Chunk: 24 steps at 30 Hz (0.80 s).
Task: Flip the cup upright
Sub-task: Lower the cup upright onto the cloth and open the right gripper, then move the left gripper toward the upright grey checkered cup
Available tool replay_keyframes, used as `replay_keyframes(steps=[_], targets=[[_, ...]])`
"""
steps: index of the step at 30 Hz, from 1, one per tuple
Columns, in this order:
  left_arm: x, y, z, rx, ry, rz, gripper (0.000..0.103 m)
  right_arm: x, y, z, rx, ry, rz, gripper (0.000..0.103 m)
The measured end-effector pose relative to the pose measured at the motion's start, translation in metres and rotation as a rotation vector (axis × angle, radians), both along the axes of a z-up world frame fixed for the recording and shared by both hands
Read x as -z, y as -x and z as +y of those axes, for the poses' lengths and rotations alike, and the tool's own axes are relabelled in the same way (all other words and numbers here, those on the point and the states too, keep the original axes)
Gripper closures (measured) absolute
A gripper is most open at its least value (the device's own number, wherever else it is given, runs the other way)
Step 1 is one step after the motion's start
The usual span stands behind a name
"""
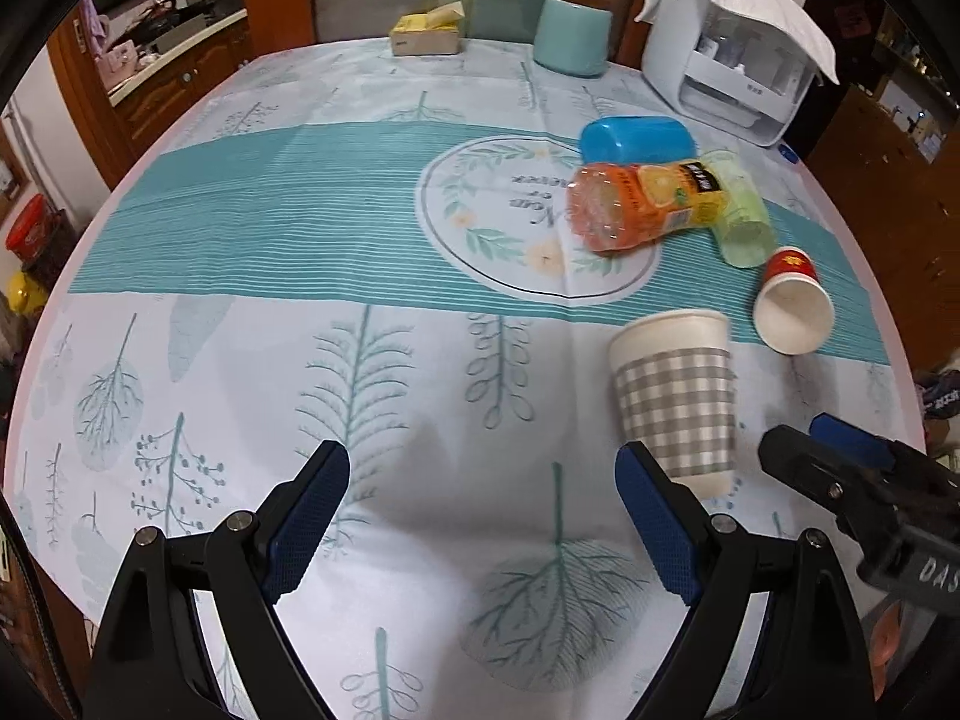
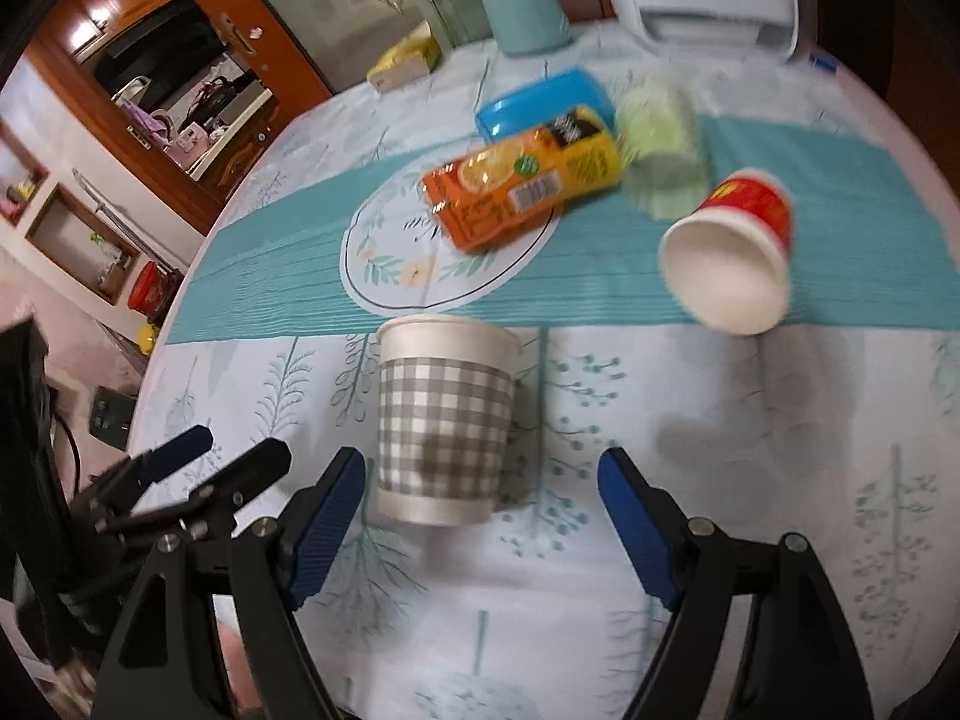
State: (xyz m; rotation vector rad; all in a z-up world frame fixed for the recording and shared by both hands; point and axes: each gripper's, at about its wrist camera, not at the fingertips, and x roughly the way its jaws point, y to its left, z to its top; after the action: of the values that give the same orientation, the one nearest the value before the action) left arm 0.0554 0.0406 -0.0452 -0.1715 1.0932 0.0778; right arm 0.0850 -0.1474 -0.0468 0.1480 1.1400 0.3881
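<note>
A grey-checked white paper cup point(image 1: 675, 399) stands on the tablecloth, wider rim up; it also shows in the right wrist view point(image 2: 444, 420). A red paper cup point(image 1: 792, 303) lies on its side, mouth toward me, also in the right wrist view point(image 2: 732, 252). My left gripper point(image 1: 483, 501) is open and empty, the checked cup just beyond its right finger. My right gripper point(image 2: 480, 504) is open and empty, close behind the checked cup. The right gripper also shows in the left wrist view point(image 1: 822, 441).
An orange juice bottle point(image 1: 636, 204), a blue container point(image 1: 636, 141) and a green cup point(image 1: 741, 216) lie in a cluster on the round table point(image 1: 240, 360). A teal canister point(image 1: 573, 36), tissue box point(image 1: 426, 33) and white appliance point(image 1: 738, 48) stand at the far edge.
</note>
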Motion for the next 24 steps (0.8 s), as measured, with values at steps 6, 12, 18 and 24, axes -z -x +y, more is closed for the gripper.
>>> replay_keyframes(steps=[6, 12, 18, 24], targets=[[-0.01, 0.01, -0.016, 0.021, -0.019, -0.032, 0.014, -0.016, 0.021, -0.014, 0.014, 0.031, -0.098, 0.023], [-0.02, 0.019, -0.026, 0.035, -0.001, -0.063, 0.014, -0.026, 0.041, -0.022, 0.013, 0.056, -0.159, 0.023], [-0.029, 0.023, -0.038, 0.057, -0.011, -0.098, 0.014, -0.031, 0.054, -0.027, 0.006, 0.073, -0.196, 0.023], [-0.031, 0.021, -0.049, 0.084, 0.017, -0.085, 0.014, -0.038, 0.063, -0.034, 0.021, 0.075, -0.227, 0.023]])
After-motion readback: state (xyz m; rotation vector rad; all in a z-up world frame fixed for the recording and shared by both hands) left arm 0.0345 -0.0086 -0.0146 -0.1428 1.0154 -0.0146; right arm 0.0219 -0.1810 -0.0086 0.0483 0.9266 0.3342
